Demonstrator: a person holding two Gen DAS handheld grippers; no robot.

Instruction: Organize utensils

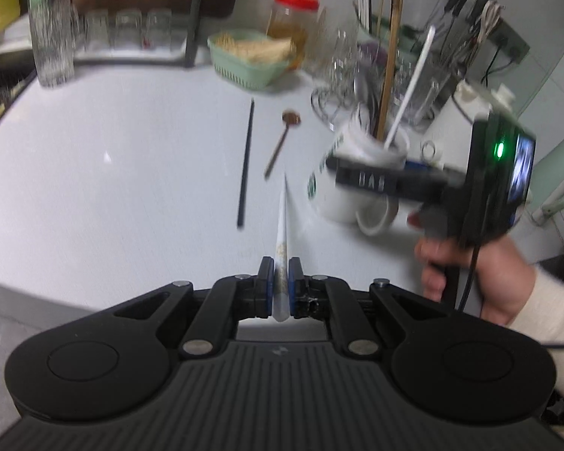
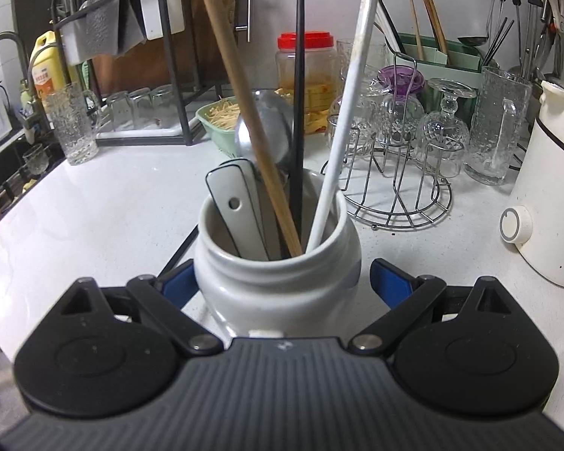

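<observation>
Several utensils already stand in the mug (image 2: pixel 278 263) that the right gripper (image 2: pixel 278 282) clasps, the left gripper (image 1: pixel 281 282) pinches a white chopstick (image 1: pixel 284 225) (blurred), while a black chopstick (image 1: pixel 246 161) and brown spoon (image 1: pixel 282 139) lie on the counter (image 1: pixel 112 158).

Mug (image 1: pixel 351 184) lettering blurred, chopsticks' (image 2: pixel 361 75) tops cut off by frame edge
</observation>
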